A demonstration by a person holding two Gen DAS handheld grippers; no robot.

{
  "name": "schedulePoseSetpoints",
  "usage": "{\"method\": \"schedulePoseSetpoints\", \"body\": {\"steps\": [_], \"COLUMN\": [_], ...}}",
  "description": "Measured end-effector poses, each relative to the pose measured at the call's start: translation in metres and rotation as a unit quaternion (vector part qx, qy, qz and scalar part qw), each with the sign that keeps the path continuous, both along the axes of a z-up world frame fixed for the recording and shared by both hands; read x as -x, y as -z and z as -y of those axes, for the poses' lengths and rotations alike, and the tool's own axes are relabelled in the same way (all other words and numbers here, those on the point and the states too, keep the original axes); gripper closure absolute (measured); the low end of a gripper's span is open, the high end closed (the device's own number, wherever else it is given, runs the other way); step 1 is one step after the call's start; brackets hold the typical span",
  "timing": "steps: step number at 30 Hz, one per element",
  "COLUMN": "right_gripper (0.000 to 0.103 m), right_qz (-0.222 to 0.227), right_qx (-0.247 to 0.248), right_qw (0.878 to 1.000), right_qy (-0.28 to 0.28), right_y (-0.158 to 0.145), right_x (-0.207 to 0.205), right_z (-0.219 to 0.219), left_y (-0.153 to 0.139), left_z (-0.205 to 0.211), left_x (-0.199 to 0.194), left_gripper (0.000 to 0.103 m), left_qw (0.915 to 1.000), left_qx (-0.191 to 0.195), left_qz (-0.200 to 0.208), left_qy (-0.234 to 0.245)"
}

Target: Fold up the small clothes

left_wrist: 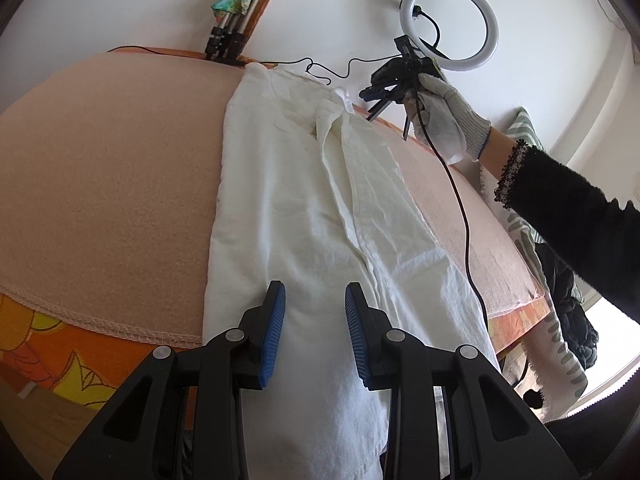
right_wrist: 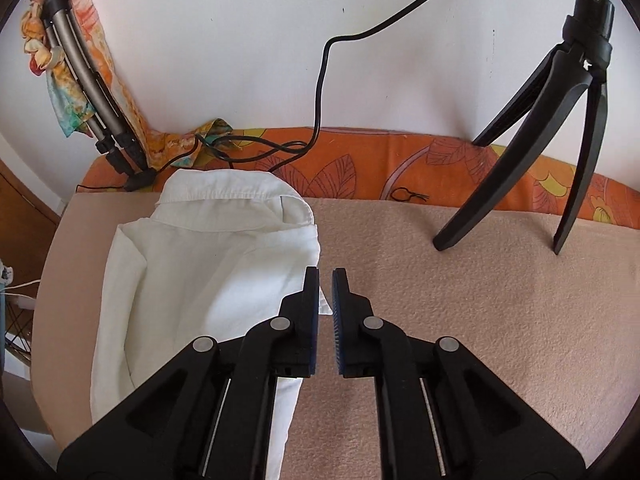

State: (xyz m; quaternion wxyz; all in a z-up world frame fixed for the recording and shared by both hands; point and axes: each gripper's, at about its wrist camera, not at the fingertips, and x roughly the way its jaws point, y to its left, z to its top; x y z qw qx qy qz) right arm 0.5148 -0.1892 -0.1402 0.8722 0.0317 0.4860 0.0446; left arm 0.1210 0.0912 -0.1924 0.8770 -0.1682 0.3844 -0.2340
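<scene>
Left wrist view: one white shirt (left_wrist: 320, 208) is laid lengthwise on the peach blanket (left_wrist: 112, 184), with the left tongs (left_wrist: 315, 332) parted over its near end, nothing gripped. One gloved hand (left_wrist: 444, 116) holds the right tongs (right_wrist: 326, 312), nearly closed and empty beside the shirt's edge. One tripod (right_wrist: 560, 128) is seen.

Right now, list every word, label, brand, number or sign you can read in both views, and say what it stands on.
None: no readable text shows in either view.
White shirt: no label or tag showing.
Orange leaf-print cover: pattern only, no lettering.
Ring light and its black tripod: no brand mark visible.
Left tongs and right tongs: plain black arms, blue pads, no markings.
</scene>
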Motion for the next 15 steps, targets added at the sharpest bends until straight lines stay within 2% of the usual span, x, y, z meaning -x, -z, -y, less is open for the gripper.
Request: {"method": "schedulePoseSetpoints", "body": {"steps": [4, 6, 7, 11, 13, 15], "right_gripper": [0.09, 0.07, 0.066, 0.063, 0.063, 0.054], "right_qz": [0.019, 0.033, 0.042, 0.074, 0.089, 0.107], "right_qx": [-0.029, -0.039, -0.042, -0.051, -0.054, -0.049], "right_qw": [0.999, 0.999, 0.998, 0.996, 0.994, 0.993], "right_qy": [-0.004, -0.008, -0.011, -0.025, -0.029, -0.033], "right_y": [-0.034, -0.054, -0.065, -0.11, -0.132, -0.151], "right_x": [0.033, 0.054, 0.067, 0.124, 0.152, 0.183], "right_z": [0.014, 0.019, 0.023, 0.031, 0.032, 0.033], "left_y": [-0.003, -0.008, -0.011, -0.032, -0.043, -0.051], "left_z": [0.0, -0.003, -0.005, -0.021, -0.033, -0.045], "left_x": [-0.001, 0.0, 0.001, 0.011, 0.014, 0.016], "left_gripper": [0.074, 0.074, 0.074, 0.074, 0.07, 0.068], "left_qw": [1.0, 0.9999, 1.0, 0.9995, 0.9991, 0.9987], "left_qx": [-0.004, -0.006, -0.005, -0.007, -0.005, -0.004], "left_qz": [-0.004, -0.005, -0.001, 0.03, 0.043, 0.051], "left_qy": [0.005, 0.007, 0.007, 0.001, -0.002, -0.003]}}
